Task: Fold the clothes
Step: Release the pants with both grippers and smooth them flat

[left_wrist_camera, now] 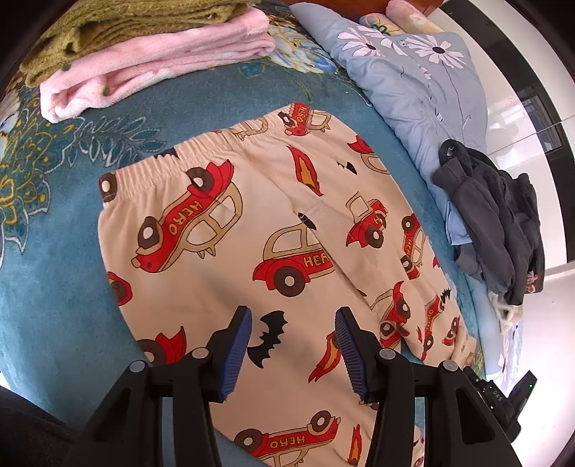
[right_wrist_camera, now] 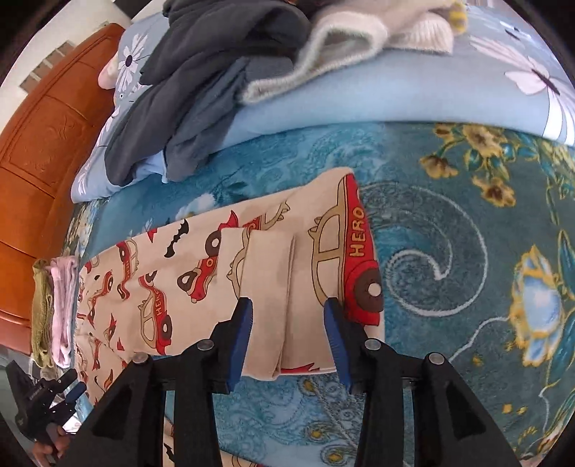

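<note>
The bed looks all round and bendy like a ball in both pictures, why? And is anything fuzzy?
Left wrist view: the fisheye lens bulges the car-print pants and teal blanket, with dark corners and bright window glare at right. Right wrist view: same bulge; the white fluffy garment at the top edge looks blurred, while the claw stays sharp.

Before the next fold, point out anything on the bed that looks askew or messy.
The dark grey garment lies crumpled on the blue floral quilt, with a fuzzy cream sweater bunched beside it, both unfolded. The car-print trousers lie flat; the pink and olive pieces are neatly stacked. Both grippers are open.
</note>
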`<state>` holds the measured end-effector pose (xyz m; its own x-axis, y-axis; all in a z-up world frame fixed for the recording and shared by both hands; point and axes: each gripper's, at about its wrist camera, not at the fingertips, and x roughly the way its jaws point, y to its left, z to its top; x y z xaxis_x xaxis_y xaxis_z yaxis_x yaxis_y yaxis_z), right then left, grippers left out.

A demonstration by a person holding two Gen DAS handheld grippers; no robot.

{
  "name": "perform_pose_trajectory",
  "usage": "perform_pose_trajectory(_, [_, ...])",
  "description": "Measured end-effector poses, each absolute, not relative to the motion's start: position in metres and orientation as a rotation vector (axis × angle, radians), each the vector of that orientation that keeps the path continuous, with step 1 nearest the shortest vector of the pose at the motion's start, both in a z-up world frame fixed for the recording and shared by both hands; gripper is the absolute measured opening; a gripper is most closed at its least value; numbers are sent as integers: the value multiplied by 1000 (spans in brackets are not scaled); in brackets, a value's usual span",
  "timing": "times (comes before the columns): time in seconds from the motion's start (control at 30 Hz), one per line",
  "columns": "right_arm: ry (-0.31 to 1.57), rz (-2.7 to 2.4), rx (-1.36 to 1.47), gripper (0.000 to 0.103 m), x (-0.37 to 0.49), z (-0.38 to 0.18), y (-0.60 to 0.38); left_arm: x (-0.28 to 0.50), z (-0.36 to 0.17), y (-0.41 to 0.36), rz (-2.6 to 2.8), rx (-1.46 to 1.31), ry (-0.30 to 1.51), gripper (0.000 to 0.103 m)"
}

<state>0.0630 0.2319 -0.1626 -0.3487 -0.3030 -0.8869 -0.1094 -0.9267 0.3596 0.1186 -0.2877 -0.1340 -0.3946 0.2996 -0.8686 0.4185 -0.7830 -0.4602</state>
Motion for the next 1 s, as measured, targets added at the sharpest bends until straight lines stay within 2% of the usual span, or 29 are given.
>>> perform_pose_trajectory(0.27, [-596,-2381,1705,43,60,-172,204,118,-133,-286,-2361,1690,977,52])
perform_pose_trajectory(0.33, [-622,-2382,1701,24,61,-172,202,118,-132,-286,-2368,1687,972,52])
perform_pose_trajectory(0.37, [-650,-2368,1700,7,62,-171,203,118,-132,-286,-2367,1684,976,52])
perform_pose_trajectory(0.4, [-681,-2354,1692,3,62,-170,206,118,-132,-287,-2363,1682,978,52])
perform_pose_trajectory(0.53, [-726,-2364,1576,2,66,-146,222,119,-133,-289,-2352,1674,990,52])
perform_pose_trajectory(0.73, [-612,-2542,1461,2,71,-98,276,120,-129,-295,-2355,1624,1006,52])
perform_pose_trajectory(0.9, [-442,-2820,1496,2,76,-76,353,123,-130,-306,-2322,1572,1073,52])
perform_pose_trajectory(1.0, [-313,-2929,1589,2,74,-81,389,125,-130,-313,-2302,1541,1113,52])
